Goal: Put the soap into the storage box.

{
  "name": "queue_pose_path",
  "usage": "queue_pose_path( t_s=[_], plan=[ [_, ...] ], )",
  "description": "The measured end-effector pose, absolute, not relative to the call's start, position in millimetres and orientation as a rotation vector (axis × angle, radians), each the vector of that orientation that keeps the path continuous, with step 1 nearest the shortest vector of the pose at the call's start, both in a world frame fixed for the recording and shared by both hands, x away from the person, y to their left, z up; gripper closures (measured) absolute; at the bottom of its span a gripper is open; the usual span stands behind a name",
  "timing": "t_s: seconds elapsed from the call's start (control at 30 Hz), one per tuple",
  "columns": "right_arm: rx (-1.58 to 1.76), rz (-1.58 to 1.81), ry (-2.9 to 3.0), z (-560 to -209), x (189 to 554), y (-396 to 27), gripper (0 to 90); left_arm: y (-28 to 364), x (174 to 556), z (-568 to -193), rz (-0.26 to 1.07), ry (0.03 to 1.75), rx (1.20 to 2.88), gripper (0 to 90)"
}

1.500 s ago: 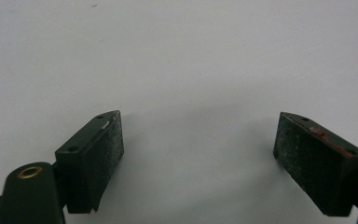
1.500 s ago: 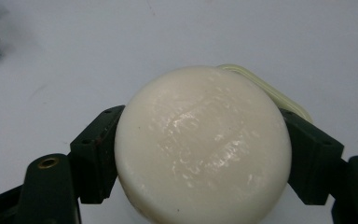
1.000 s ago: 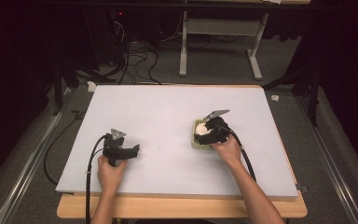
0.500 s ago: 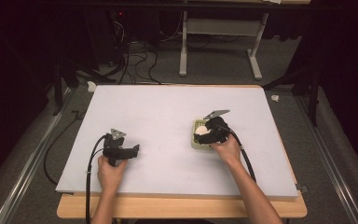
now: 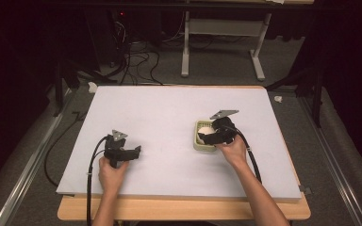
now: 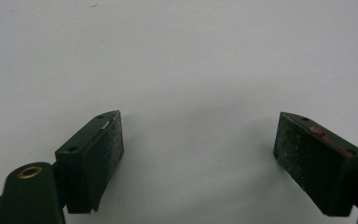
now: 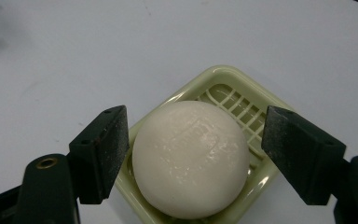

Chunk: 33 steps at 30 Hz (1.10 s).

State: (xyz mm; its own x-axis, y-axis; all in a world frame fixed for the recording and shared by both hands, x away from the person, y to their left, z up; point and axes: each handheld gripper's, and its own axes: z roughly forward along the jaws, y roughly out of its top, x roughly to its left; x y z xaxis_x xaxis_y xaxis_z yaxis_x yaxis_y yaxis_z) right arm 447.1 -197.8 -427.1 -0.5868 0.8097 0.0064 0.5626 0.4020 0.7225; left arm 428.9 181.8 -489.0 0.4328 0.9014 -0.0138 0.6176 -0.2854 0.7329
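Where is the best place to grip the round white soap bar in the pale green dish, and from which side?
Grip the round white soap bar across its widest middle, coming from above. It is domed and smooth, so higher up it may slip. The pale green slotted dish walls it low. The right gripper jaws, just opening, already flank it.

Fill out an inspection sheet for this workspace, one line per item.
Surface: white tabletop on a wooden table, bare apart from the job's things.
Job's things: round white soap bar lying in a pale green slotted soap dish, right of centre.
Clutter: nothing seen on the tabletop.
Grippers: left gripper open over bare tabletop, nothing between its jaws. Right gripper has just been opening; the soap sits between its jaws with a gap on the right side, and the left pad is too close to tell contact.
Cables: one black cable trails from each gripper toward the person.
Surroundings: dark floor with loose wires and a white table frame beyond.
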Motion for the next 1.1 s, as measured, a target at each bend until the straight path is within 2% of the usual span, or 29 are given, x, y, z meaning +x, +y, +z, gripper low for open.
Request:
queue_pose_path(
  t_s=[0.8, 1.1],
  plan=[
    [1.217, 1.072, 2.209, -405, 432, -231, 25.8, 182, 429, -489, 0.540, 1.275, 2.014, 16.3],
    [1.249, 1.089, 2.173, -407, 428, -247, 26.7, 182, 429, -489, 0.541, 1.275, 2.014, 16.3]
  ],
)
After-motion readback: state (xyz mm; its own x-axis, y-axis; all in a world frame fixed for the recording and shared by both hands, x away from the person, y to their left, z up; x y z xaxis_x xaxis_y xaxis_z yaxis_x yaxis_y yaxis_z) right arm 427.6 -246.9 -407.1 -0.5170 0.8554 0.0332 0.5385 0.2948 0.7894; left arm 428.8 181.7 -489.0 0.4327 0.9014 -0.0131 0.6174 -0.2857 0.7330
